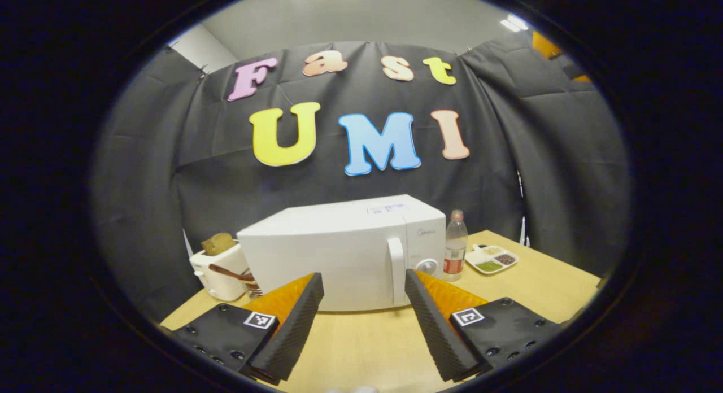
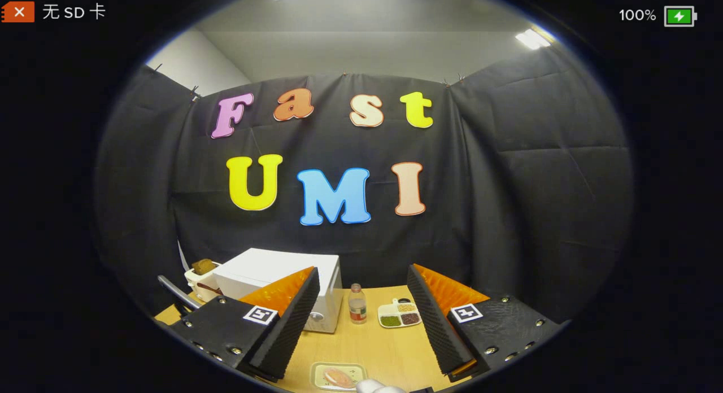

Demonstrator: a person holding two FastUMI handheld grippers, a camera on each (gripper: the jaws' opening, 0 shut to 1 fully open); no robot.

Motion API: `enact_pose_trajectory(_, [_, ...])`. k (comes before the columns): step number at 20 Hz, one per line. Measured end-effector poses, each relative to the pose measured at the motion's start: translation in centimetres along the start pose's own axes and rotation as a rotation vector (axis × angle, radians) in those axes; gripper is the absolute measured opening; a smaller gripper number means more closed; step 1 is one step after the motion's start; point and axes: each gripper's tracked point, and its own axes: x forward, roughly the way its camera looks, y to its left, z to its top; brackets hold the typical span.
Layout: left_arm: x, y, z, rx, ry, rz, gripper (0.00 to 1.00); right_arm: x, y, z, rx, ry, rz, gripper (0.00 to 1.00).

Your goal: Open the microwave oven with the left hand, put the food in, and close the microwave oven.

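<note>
Left gripper view: the left gripper (image 1: 364, 300) hangs above the pale wooden table (image 1: 361, 339) with its two fingers spread wide and nothing between them. Straight ahead, at twelve o'clock, stands the white box-shaped microwave oven (image 1: 344, 252), door closed. Its white vertical bar handle (image 1: 396, 269) sits toward the right end of the door, at about one o'clock from the midpoint of the fingers, just inside the right finger's tip. The handle's long axis runs up and down, so I judge the fingers, set side by side, already suit straddling it; the move turns on going forward and a touch right. The oven is near but apart from the fingers. At ten o'clock is a white toaster (image 1: 220, 271) with brown bread; at two o'clock a clear plastic bottle with a red label (image 1: 454, 246) and a white divided dish of grains (image 1: 491, 259).

Right gripper view: the right gripper (image 2: 364, 302) is likewise wide open and empty. The microwave lies at eleven o'clock, partly behind the left finger and well apart, so the left gripper looks the nearer one for the door. At six o'clock, close under the fingers, lies the food: a pale rectangular tray holding a pinkish piece (image 2: 338, 376). The bottle and dish stand at twelve o'clock, farther off.
</note>
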Motion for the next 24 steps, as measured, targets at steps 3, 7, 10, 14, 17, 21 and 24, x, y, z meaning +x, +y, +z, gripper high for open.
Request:
enact_pose_trajectory(3, [5.6,-2.6,-3.7,-0.026,0.055,-0.019,1.0,0.1,-1.6,-0.8,-0.044,0.049,-0.041,0.96])
enact_pose_trajectory(7, [11.6,-4.4,-5.7,-0.013,0.058,-0.019,0.98,0.3,-3.1,-1.1,-0.082,0.074,-0.094,0.95])
enact_pose_trajectory(10, [14.2,-4.5,-6.0,-0.012,0.051,-0.014,1.0,0.3,-3.6,-1.7,-0.093,0.093,-0.111,0.95])
enact_pose_trajectory(14, [15.7,-4.3,-5.1,-0.023,0.018,-0.014,1.0,0.6,-3.9,-2.5,-0.092,0.107,-0.123,0.95])
enact_pose_trajectory(17, [16.0,-4.4,-5.1,-0.046,0.027,-0.012,0.9,0.8,-4.0,-3.1,-0.1,0.122,-0.125,0.95])
enact_pose_trajectory(21, [16.1,-5.0,-5.5,-0.072,0.042,-0.056,0.46,0.8,-4.1,-3.3,-0.118,0.129,-0.126,0.96])
enact_pose_trajectory(24, [16.1,-4.7,-5.8,-0.117,0.09,-0.058,0.26,0.6,-4.1,-3.1,-0.122,0.125,-0.123,0.96])
